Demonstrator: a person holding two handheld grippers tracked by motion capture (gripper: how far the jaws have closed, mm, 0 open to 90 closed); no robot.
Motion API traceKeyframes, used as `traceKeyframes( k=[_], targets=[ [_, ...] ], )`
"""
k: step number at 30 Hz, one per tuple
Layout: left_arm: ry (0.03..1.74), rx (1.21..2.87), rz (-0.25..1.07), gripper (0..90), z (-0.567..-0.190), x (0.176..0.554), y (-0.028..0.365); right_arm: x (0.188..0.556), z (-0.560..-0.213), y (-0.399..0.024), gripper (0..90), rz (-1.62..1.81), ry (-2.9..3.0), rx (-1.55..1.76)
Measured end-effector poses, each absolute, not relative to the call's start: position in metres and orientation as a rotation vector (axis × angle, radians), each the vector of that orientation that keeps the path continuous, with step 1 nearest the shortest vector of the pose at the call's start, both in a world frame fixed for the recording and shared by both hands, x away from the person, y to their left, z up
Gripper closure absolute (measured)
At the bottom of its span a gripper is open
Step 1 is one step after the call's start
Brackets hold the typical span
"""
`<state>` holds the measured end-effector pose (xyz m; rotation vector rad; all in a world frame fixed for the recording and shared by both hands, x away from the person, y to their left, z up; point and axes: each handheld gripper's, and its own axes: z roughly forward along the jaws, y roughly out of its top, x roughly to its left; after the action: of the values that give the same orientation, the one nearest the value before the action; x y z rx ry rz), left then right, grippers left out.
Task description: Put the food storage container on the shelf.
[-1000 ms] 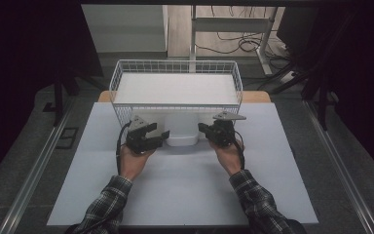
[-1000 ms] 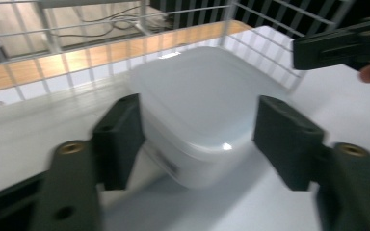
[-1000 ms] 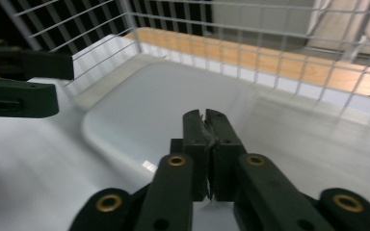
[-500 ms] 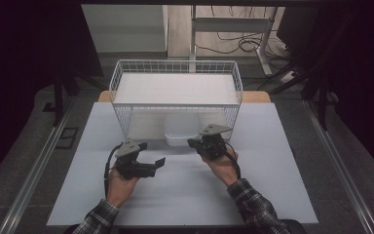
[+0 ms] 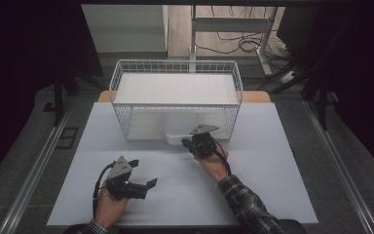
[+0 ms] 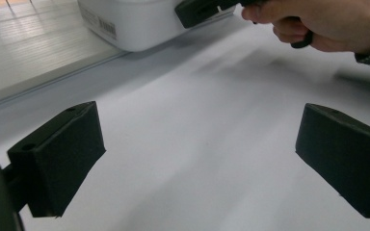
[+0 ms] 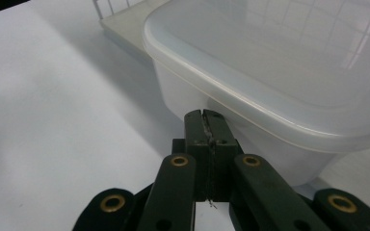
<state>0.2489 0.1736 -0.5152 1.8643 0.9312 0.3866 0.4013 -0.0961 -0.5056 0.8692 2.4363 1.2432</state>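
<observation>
A translucent white lidded container (image 5: pixel 179 129) (image 7: pixel 279 72) (image 6: pixel 125 24) stands at the front of the white wire basket (image 5: pixel 175 68). My right gripper (image 5: pixel 185 142) (image 7: pixel 206 115) is shut with nothing between its jaws, and its tips rest against the container's wall just under the lid rim. My left gripper (image 5: pixel 143 172) (image 6: pixel 197 144) hovers low over the white table at the near left, well away from the container. Its jaws have just been opening and stand wide with only bare table between them. In the left gripper view the other hand (image 6: pixel 327 24) is seen by the container.
The white tabletop (image 5: pixel 272 185) spreads around both hands. The basket's wire walls rise behind and beside the container. Dark floor, metal rails (image 5: pixel 34 180) and table legs with cables (image 5: pixel 243 44) lie beyond the table's edges.
My left gripper has opened, left the container's left side and drawn back to the near left. My right gripper stayed shut and shifted slightly nearer and lower beside the container.
</observation>
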Motion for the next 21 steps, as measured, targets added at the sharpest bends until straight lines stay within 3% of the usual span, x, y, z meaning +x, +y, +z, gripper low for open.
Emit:
traceKeyframes(
  k=[21],
  targets=[
    [0.922,1.828,0.356,0.9,-0.521,0.249,0.180,0.427,-0.502,-0.085,89.0,1.225,2.386,0.876]
  ],
)
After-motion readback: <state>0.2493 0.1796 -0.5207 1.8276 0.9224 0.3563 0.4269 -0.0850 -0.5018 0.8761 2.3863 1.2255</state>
